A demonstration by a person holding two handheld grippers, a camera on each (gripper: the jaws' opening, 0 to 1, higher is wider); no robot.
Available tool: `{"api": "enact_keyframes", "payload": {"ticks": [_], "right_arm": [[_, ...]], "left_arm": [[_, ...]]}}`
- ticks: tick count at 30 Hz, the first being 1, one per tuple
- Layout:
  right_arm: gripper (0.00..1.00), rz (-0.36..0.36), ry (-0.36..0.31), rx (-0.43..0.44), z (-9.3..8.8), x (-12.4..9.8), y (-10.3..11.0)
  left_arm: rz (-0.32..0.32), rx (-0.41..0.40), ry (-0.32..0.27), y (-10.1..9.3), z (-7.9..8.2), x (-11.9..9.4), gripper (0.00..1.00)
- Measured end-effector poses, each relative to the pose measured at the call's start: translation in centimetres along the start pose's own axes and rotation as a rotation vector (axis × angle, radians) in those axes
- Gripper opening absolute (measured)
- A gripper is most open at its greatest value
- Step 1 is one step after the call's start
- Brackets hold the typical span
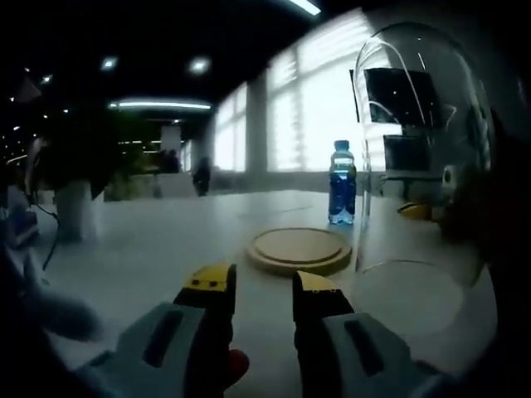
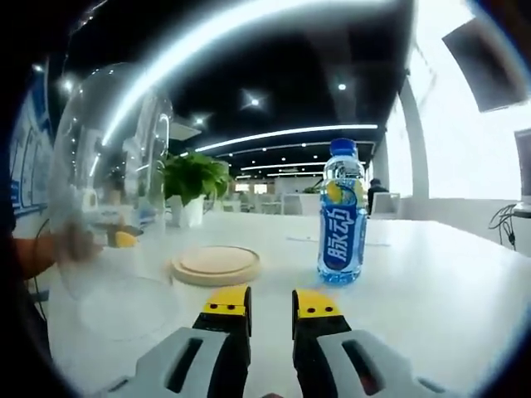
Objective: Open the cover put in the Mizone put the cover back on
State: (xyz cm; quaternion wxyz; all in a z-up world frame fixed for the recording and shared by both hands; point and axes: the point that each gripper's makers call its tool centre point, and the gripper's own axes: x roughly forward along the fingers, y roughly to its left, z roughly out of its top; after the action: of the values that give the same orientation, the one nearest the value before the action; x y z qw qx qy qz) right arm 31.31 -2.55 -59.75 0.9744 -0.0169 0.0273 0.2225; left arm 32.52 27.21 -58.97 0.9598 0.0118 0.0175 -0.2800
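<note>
Both views look low along the white table (image 1: 166,240), from different sides; both share the wooden base (image 1: 299,249) ahead of their fingertips, the Mizone bottle (image 2: 342,214) and the glass cover (image 2: 108,191).

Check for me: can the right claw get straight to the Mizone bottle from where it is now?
Probably yes. The right claw is open, and the Mizone bottle stands upright just ahead to its right on bare table. The glass cover and wooden base sit off to the left.
</note>
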Motion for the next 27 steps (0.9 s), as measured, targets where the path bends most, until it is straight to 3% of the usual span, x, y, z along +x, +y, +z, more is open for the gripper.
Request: {"api": "enact_keyframes", "payload": {"ticks": [14, 22, 27], "right_arm": [[0.13, 0.006, 0.016, -0.008, -0.3, 0.1, 0.3], [0.12, 0.012, 0.016, -0.016, -0.3, 0.1, 0.5], [0.12, 0.021, 0.010, 0.028, -0.2, 0.2, 0.3]], "left_arm": [[-0.028, 0.049, 0.028, -0.7, -0.6, 0.3, 0.21], [-0.002, 0.015, 0.016, 0.2, -0.4, -0.2, 0.21], [0.000, 0.010, 0.019, 0.3, -0.6, -0.2, 0.21]]}}
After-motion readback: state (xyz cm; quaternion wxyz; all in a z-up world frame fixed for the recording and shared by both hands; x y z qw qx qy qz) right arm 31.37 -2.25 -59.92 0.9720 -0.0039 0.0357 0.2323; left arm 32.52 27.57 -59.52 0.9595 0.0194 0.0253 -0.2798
